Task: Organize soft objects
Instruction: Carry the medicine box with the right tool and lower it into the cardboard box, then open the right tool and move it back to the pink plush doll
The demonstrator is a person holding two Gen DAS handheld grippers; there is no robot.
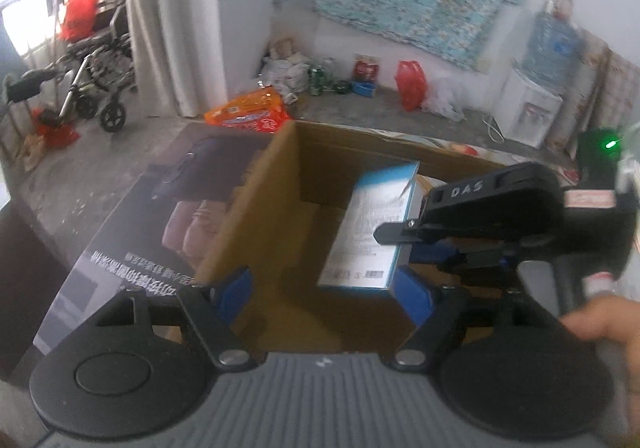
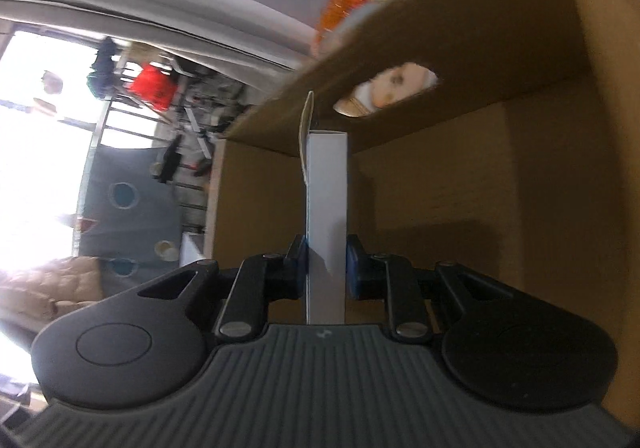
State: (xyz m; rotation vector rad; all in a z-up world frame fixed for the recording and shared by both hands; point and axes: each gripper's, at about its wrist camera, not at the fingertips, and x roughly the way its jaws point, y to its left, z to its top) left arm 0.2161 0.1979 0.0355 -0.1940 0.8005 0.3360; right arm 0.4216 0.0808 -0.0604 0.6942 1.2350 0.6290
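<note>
An open brown cardboard box fills the middle of the left wrist view. Inside it a white carton with blue edges stands tilted, gripped by my right gripper, which reaches in from the right. In the right wrist view the right gripper is shut on the carton's narrow white side, with the box walls all around. My left gripper hovers over the near edge of the box. Its blue pads are wide apart and press on nothing.
A dark printed panel lies to the left of the box. On the floor beyond are an orange packet, a red bag, a wheelchair and a water dispenser. A person's hand is at the right edge.
</note>
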